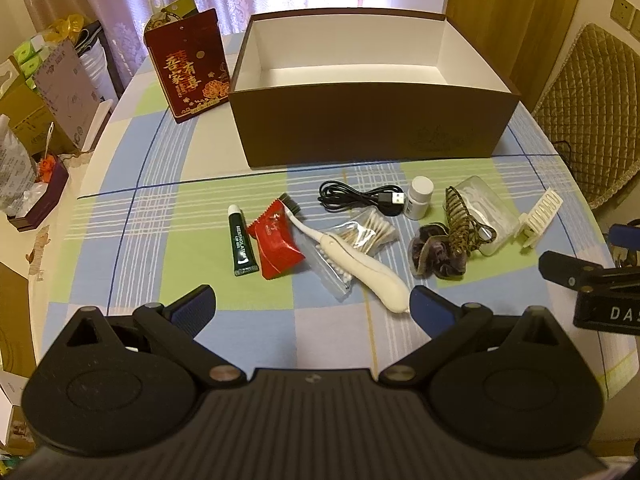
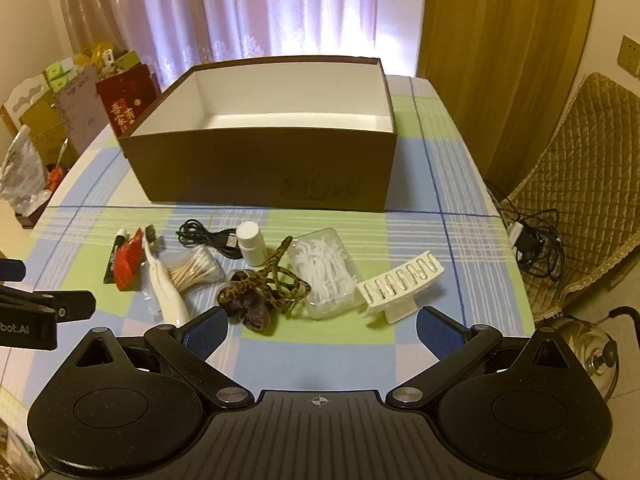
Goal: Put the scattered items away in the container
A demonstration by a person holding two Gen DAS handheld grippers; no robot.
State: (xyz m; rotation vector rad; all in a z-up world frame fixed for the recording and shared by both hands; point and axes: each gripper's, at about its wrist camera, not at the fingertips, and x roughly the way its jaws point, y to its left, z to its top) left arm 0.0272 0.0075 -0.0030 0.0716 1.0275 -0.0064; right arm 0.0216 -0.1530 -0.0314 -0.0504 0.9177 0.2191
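An open brown box with a white, empty inside stands at the back of the table. In front of it lie a green tube, a red packet, a white brush, a bag of cotton swabs, a black USB cable, a white bottle, a leopard hair clip, a purple scrunchie, a clear floss-pick box and a white rack. My left gripper and right gripper hover open, holding nothing, just short of the items.
A red gift bag stands left of the box. Boxes and bags clutter the area off the table's left edge. A quilted chair with a tangle of cables stands to the right. Curtains hang behind.
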